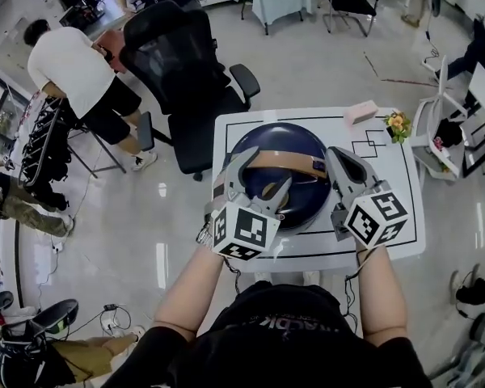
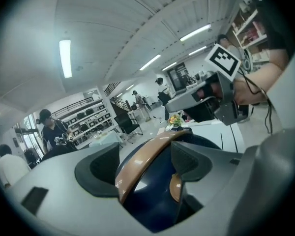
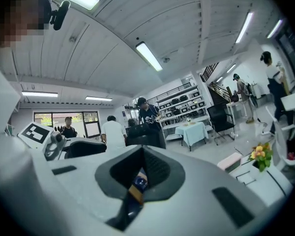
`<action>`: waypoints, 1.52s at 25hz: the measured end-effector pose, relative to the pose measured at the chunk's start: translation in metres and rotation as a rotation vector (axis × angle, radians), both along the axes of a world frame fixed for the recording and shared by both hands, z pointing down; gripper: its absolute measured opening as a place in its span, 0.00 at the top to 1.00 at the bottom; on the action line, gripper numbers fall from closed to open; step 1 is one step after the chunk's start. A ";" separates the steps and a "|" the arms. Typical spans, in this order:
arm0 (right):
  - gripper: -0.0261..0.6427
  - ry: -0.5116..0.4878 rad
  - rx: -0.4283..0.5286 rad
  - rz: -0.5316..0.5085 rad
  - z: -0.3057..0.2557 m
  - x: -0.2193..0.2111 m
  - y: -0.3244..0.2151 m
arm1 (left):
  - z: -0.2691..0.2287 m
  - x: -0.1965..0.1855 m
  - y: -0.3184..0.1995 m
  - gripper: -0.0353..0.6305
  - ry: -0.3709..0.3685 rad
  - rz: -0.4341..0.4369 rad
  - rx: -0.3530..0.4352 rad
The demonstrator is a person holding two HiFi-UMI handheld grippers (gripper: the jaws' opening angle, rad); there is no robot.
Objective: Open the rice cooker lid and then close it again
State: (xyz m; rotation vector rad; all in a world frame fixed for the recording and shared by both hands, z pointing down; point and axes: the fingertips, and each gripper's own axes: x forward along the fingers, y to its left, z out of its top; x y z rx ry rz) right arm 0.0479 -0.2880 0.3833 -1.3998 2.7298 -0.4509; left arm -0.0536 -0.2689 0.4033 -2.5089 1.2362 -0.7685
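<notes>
The dark blue rice cooker (image 1: 267,180) with a tan handle (image 1: 287,164) across its closed lid stands on the white table (image 1: 388,217). My left gripper (image 1: 268,170) is open over the cooker's left side. In the left gripper view its jaws (image 2: 145,163) straddle the tan handle (image 2: 147,156) without clearly pressing on it, and the blue lid (image 2: 152,200) shows below. My right gripper (image 1: 337,156) is shut at the cooker's right edge with nothing in it. The right gripper view shows only a sliver of blue and tan through the closed jaws (image 3: 137,181).
A pink box (image 1: 360,111) and a small bunch of flowers (image 1: 398,124) sit at the table's far right corner. A black office chair (image 1: 178,63) stands just beyond the table. People (image 1: 73,63) stand at the left, beside racks.
</notes>
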 end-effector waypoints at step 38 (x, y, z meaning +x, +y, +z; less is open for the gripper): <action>0.96 -0.040 -0.126 0.161 0.042 -0.003 0.001 | 0.038 0.048 -0.019 0.66 -0.541 0.315 0.253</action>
